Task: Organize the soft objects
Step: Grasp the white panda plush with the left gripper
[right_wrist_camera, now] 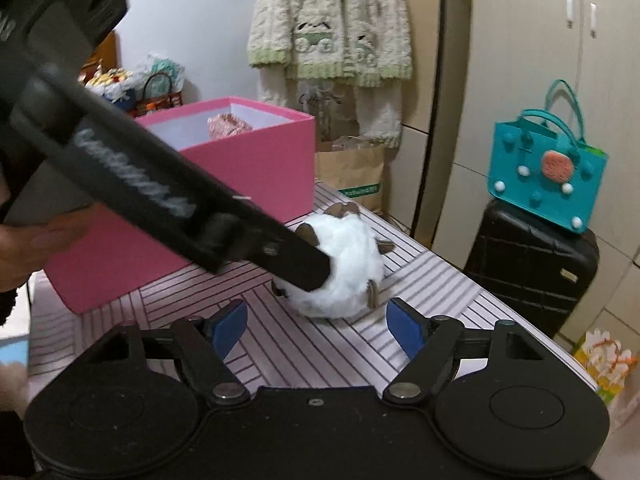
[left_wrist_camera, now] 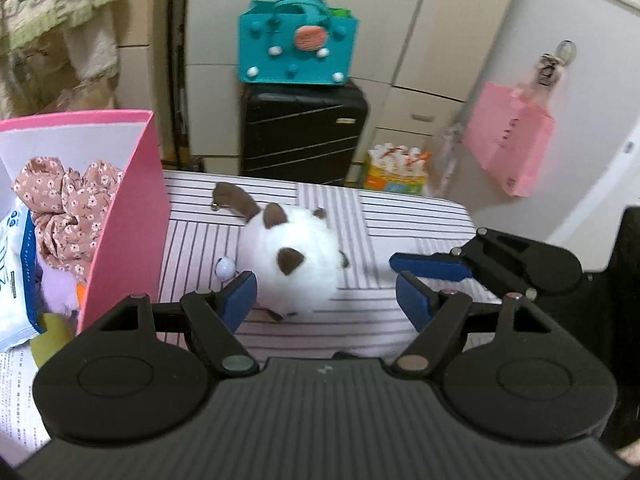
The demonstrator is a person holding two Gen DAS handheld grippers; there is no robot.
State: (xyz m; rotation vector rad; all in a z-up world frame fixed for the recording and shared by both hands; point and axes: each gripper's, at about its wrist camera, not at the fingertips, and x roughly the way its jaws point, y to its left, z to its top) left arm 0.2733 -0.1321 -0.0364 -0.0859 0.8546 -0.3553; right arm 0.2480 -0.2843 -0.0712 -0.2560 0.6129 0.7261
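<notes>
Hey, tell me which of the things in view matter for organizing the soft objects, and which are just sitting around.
Part of the job:
white plush cat on the striped table
pink box, floral fabric already inside
left gripper, open
right gripper, open

Just lying about:
teal felt handbag
black suitcase
pink paper bag
knitted sweater

home bedroom | wardrobe [left_wrist_camera: 420,40] | hung sweater [right_wrist_camera: 332,24] | suitcase [left_wrist_camera: 304,132]

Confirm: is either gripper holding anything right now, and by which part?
Nothing is held. The left gripper and the right gripper are both open, and the white plush toy lies on the striped table.
</notes>
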